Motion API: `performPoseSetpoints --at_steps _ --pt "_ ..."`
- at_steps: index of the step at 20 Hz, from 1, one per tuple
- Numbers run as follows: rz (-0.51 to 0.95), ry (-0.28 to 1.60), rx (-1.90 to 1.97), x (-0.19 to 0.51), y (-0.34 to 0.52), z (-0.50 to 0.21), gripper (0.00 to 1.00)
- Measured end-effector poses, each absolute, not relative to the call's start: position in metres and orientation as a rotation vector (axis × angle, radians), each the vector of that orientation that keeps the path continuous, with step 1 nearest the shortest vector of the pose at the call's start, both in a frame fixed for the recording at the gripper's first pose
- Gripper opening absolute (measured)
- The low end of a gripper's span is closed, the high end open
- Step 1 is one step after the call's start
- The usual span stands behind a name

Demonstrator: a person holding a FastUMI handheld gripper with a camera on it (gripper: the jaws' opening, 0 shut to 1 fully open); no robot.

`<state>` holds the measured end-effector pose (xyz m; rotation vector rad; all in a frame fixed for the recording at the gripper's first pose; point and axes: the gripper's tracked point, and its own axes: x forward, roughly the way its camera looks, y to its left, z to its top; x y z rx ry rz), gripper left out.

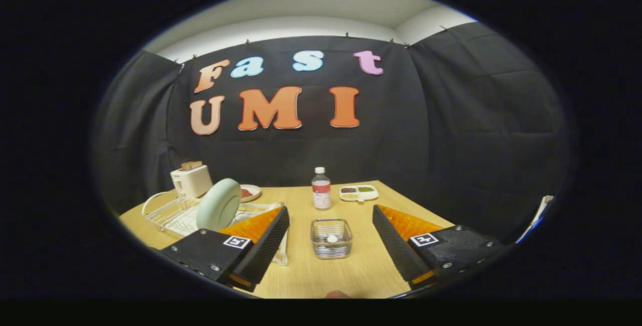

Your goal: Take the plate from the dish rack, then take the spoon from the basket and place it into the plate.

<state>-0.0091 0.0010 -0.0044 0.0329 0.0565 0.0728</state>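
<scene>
My gripper (331,238) hangs above the wooden table (361,276), fingers spread wide, nothing between the pads, pointing level-ish toward the back wall. Each finger carries a small square black-and-white marker tag on top; no readable text on those.

Writing: bottle (321,188) has a label with a reddish band, too small to read. No brand visible on the toaster (191,179).

Wire basket (331,237) sits on the table just ahead, between my two fingers, not touched. The spoon (331,239) is in it; only a pale rounded end shows through the mesh, rest hard to make out.

Plate (218,204), pale green, stands on edge in the white wire dish rack (168,214), just beyond my left finger (261,238), whose tip overlaps the rack's near corner in view; cannot tell if they touch. Right finger (396,240) is over bare table.

Bottle stands upright beyond the basket, clear with white cap. Right of it, a white divided tray (358,193) with dark and green fillings in its compartments. Toaster is white, with bread in the slots, behind the rack. A small dish (250,192) with something red is beside the plate, toward the bottle.

A bit of a fingertip shows at the near table edge, under the gripper.
</scene>
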Motion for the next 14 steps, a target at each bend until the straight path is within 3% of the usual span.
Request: performPoseSetpoints --at_steps 8,14 --pt "0.302 0.226 0.072 0.015 0.114 0.004 0.99" --pt "0.328 0.32 0.064 0.041 0.164 -0.006 0.99"
